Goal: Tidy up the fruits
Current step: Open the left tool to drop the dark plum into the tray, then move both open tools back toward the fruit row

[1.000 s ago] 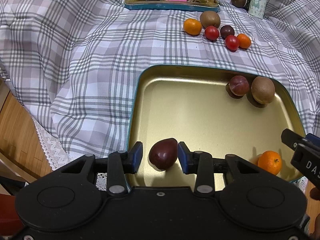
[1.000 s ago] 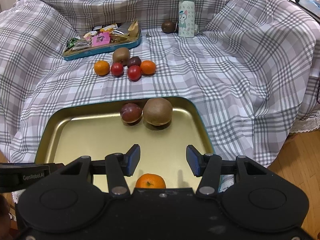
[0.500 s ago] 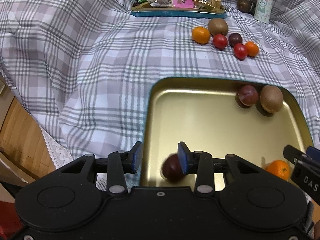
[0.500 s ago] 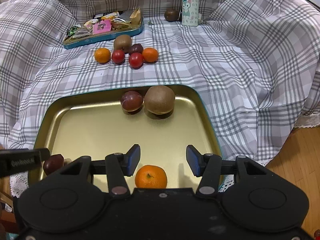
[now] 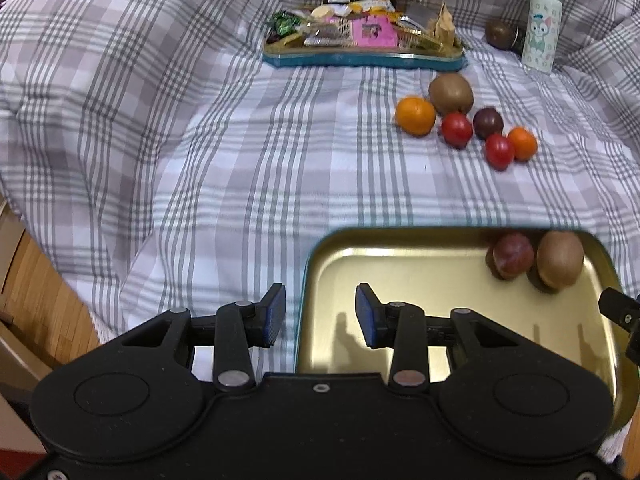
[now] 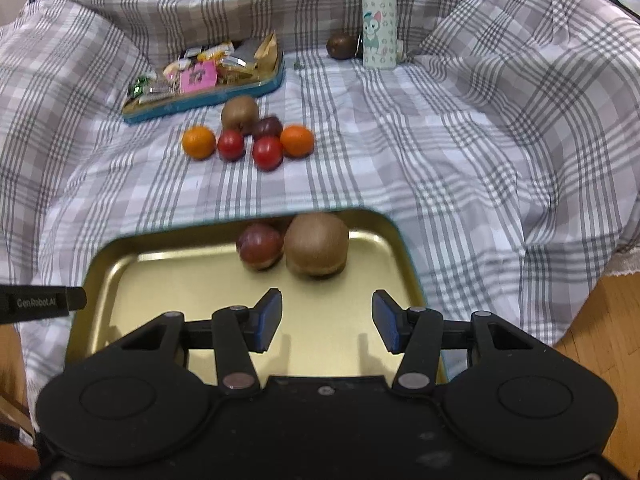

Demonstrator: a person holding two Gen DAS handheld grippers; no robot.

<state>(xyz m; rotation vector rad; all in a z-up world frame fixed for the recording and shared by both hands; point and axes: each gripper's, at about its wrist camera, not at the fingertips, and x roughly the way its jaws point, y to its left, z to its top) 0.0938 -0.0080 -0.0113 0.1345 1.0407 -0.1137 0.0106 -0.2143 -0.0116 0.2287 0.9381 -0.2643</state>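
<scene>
A: Where do the fruits stand?

B: A plum [image 6: 260, 249] and a kiwi [image 6: 317, 243] sit touching each other against the far wall of the gold tray [image 6: 160, 268], at about twelve o'clock from the right gripper [image 6: 326, 321]. Six more wait in a cluster on the plaid cloth [image 6: 460, 152] beyond: a second kiwi [image 6: 240, 113], a dark plum [image 6: 267, 127], two oranges [image 6: 199, 142] and two red fruits [image 6: 267, 153], with another brown fruit [image 6: 341, 46] far back beside the bottle [image 6: 379, 20].

A: And the fingers?

B: Both pairs hold nothing. The left gripper [image 5: 320, 315] has its fingers modestly parted, straddling the tray's near-left wall. The right one's are a little wider and closing slightly on empty air over the tray floor.

A: What could go wrong?

B: My guess is the cluster. The fruits touch, so a reach for one may nudge its neighbours and set them rolling on the soft, folded cloth. The left fingers could also catch the tray rim and shift it. A fruit released in the tray may roll on the smooth metal.

A: Which way does the tray's kiwi lie?

B: From the left camera it looks egg-shaped, long axis roughly twelve to six. From the right it looks nearly round, so likely end-on; I can't be certain.
</scene>
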